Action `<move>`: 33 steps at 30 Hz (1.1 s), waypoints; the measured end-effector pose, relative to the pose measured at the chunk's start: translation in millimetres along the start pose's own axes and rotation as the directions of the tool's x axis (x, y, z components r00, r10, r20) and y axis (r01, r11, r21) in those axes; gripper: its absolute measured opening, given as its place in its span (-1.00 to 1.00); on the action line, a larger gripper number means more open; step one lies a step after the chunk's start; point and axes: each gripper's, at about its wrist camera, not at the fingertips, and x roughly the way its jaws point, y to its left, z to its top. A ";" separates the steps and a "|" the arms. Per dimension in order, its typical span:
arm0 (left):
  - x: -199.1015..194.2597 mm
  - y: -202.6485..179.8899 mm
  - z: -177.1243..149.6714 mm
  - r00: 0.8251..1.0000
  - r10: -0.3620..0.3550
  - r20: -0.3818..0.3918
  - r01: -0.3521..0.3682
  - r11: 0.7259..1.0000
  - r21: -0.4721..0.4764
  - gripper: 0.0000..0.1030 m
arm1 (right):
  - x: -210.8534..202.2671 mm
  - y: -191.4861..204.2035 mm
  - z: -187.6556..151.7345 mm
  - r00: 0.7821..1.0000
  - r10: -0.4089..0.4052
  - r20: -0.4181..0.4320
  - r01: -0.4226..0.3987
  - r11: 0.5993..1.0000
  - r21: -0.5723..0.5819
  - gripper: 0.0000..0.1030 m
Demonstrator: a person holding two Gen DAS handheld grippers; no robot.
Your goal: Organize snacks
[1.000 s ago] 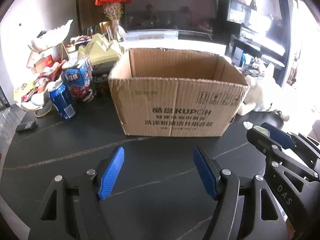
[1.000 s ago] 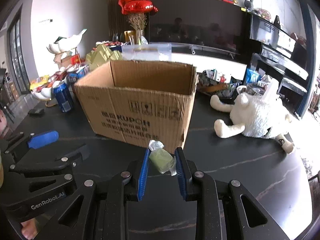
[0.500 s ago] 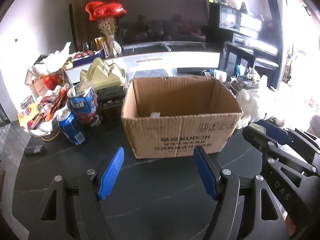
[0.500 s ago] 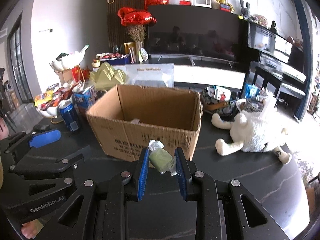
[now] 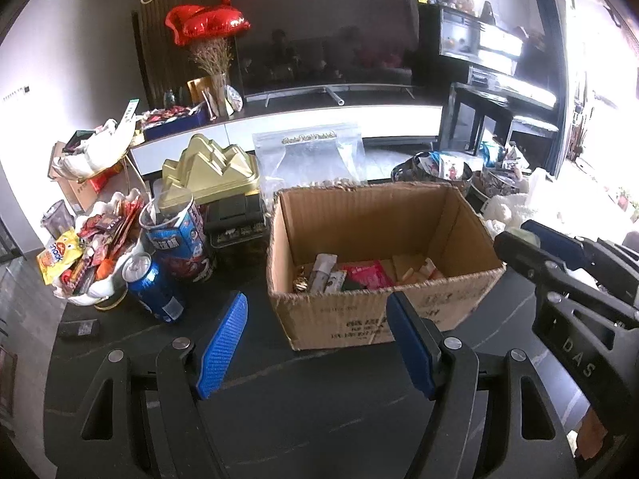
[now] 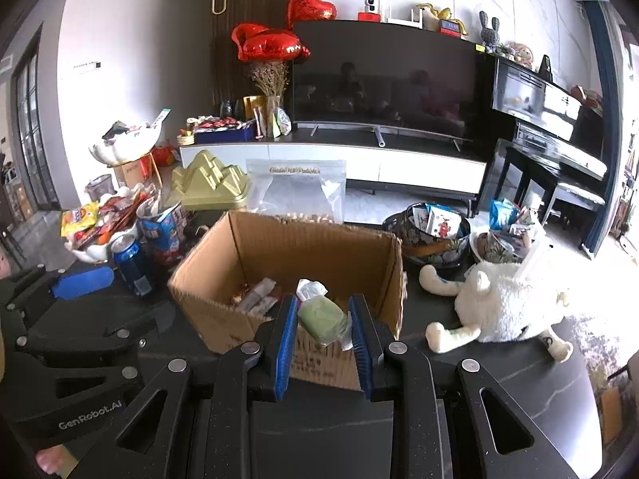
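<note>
Green snack held over the box's near edge

The right hand-held gripper (image 6: 322,319), level and facing the cardboard box (image 6: 315,247) on the counter (image 5: 319,419), pinches a green wrapped snack (image 6: 322,316). The left hand-held gripper (image 5: 317,339) hangs wide apart, empty, alongside.

Daylight enters from the right; the right edge of the left wrist view is blown out white. Both views show strong fisheye bending with black vignette at the corners. The TV (image 6: 383,80) reflects dim figures. The table (image 5: 319,419) is dark, with a soft sheen. Focus is fair at centre, softer toward the rims.
</note>
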 end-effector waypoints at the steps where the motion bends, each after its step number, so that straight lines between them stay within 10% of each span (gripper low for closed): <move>1: 1.7 0.8 2.9 1.000 0.002 -0.001 -0.002 1.000 0.001 0.39 | 3.0 0.3 4.5 1.000 0.001 -0.003 -0.001 1.000 -0.002 -0.47; 13: 26.0 17.7 32.0 0.999 0.031 -0.013 -0.031 1.000 -0.006 0.39 | 49.6 4.3 34.7 0.998 -0.008 -0.064 0.007 1.000 -0.013 -0.45; 33: -10.0 15.5 13.3 0.994 0.091 0.062 -0.092 0.996 0.019 0.67 | 10.0 5.7 14.0 0.996 -0.065 -0.057 0.065 0.998 0.006 0.28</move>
